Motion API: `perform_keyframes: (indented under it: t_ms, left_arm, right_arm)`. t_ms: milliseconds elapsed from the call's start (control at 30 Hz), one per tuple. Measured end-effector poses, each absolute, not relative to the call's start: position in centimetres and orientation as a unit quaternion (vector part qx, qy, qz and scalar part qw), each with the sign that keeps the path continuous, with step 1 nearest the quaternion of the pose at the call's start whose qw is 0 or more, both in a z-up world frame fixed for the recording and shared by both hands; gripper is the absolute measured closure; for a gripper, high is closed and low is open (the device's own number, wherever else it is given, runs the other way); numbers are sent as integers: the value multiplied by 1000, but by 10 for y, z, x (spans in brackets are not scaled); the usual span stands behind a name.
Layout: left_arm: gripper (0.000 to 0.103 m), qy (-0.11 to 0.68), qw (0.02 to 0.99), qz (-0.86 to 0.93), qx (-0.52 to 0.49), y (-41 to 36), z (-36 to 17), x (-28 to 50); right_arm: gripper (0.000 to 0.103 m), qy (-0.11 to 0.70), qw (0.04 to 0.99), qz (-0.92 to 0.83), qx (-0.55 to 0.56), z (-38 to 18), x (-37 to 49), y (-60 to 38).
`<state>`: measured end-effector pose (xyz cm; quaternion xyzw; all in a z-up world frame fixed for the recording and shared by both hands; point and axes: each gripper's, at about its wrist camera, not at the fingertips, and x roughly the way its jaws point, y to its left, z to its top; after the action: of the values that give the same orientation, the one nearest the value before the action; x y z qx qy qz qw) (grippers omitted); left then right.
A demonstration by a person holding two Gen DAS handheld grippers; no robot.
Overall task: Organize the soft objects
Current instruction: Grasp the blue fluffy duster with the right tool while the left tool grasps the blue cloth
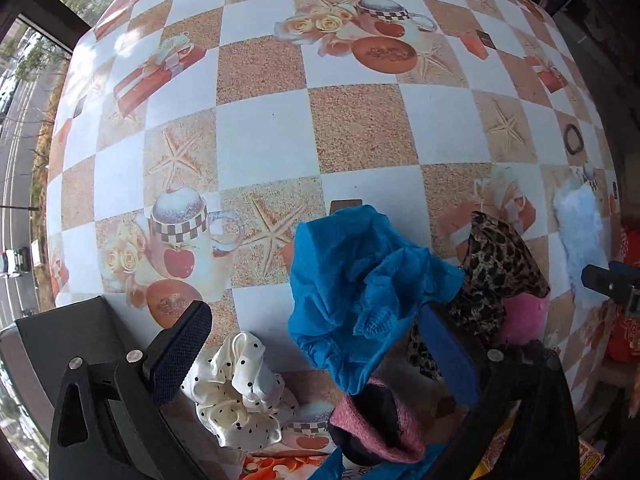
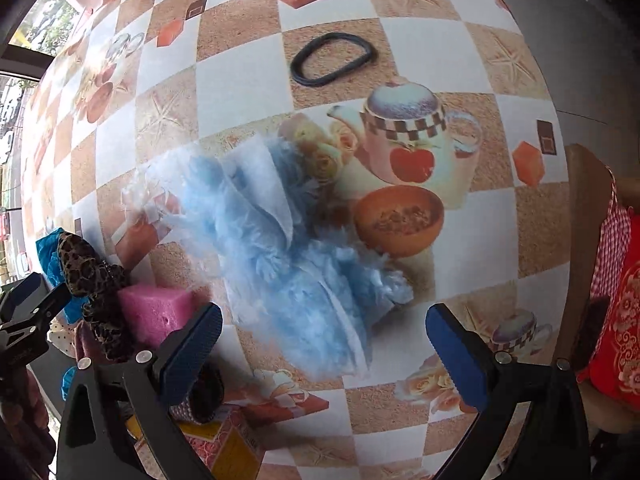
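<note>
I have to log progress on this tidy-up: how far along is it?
Looks partly done: the blue cloth, leopard scrunchie, pink sponge and polka-dot scrunchie already sit clustered. In hand: nothing; the left gripper and right gripper are both open. Left: the fluffy blue piece and black ring lie apart.

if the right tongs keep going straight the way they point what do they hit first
Most likely the fluffy light blue item, lying on the table just ahead between the open right tongs. Depth is uncertain.
</note>
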<state>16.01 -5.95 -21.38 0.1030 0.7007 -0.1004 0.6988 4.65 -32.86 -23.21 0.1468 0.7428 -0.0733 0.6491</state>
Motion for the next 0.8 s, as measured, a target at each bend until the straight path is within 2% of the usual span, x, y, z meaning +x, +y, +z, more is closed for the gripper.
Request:
perform_keyframes:
  t_ms: [300,467,667,800]
  left_arm:
    - [0,725,680,-75,80,-63,-248,173]
    - [0,725,680,-79,68,-67,-251,176]
    - [0,725,681,-77,66,-62,-257,178]
    - [0,734,673,-68,64,-65,-257,175]
  right_arm:
    - [0,750,652,-75,84,-260,56,-298]
    - [0,749,652,-80,91,-260,58,-292]
    - [0,750,652,-76,88,-269,110,-312]
    - [2,742,663,-68,71,-268,106,-308]
